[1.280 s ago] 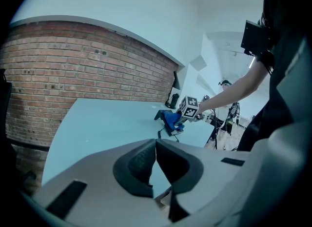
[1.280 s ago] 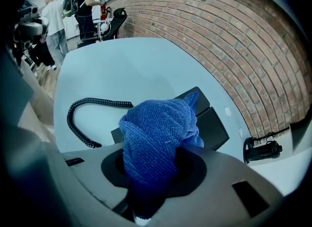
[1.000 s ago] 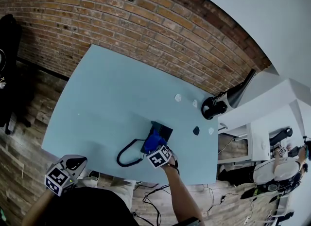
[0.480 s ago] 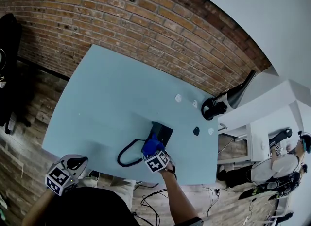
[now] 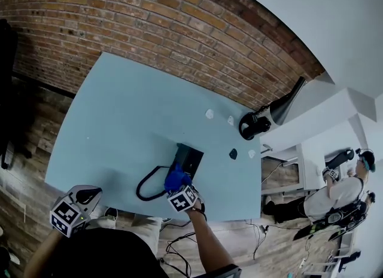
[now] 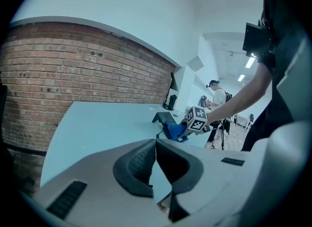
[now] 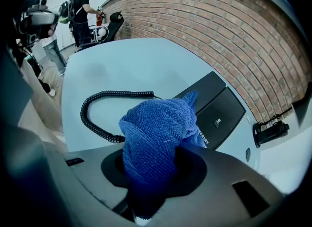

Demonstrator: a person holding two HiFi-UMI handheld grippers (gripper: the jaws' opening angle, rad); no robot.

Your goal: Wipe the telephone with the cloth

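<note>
**Site.** Brick wall [image 5: 149,26] behind. The pale blue table [image 5: 119,109] runs out from it and is mostly bare, so there is ample working room.

**Task item.** The telephone [image 5: 190,157] is a dark wedge-shaped unit. It lies flat near the table's near edge, right of centre, within easy reach of the person's right arm. In the right gripper view the telephone [image 7: 219,109] lies just beyond the jaws, sloped face up. Handset can't be told apart from the body.

**Cord.** The coiled cord [image 5: 146,187] loops out to the left on the tabletop. It is off the unit's face, so it doesn't obstruct wiping.

**Right gripper.** The right gripper [image 5: 181,195] is at the phone's near end. Its jaws are clamped on the cloth [image 7: 156,133], a blue bunch that bulges fwd of the jaw tips. Judged reason: fabric, not hard plastic, meets the phone. The wad overlaps the unit's near corner, so contact is probable but not confirmed.

**Left gripper.** The left gripper [image 5: 75,210] is held off the table's near-left corner, well apart from the phone. Its jaws are closed tip to tip w/ nothing between them. Judged idle, parked clear of the stroke.

**Misc.** A few small bits [image 5: 209,114] lie near the far right edge, apart from the work. Type not identifiable.

**Assessment.** Wiping is in hand. Most of the phone's face is beyond the cloth and is judged not yet covered.
</note>
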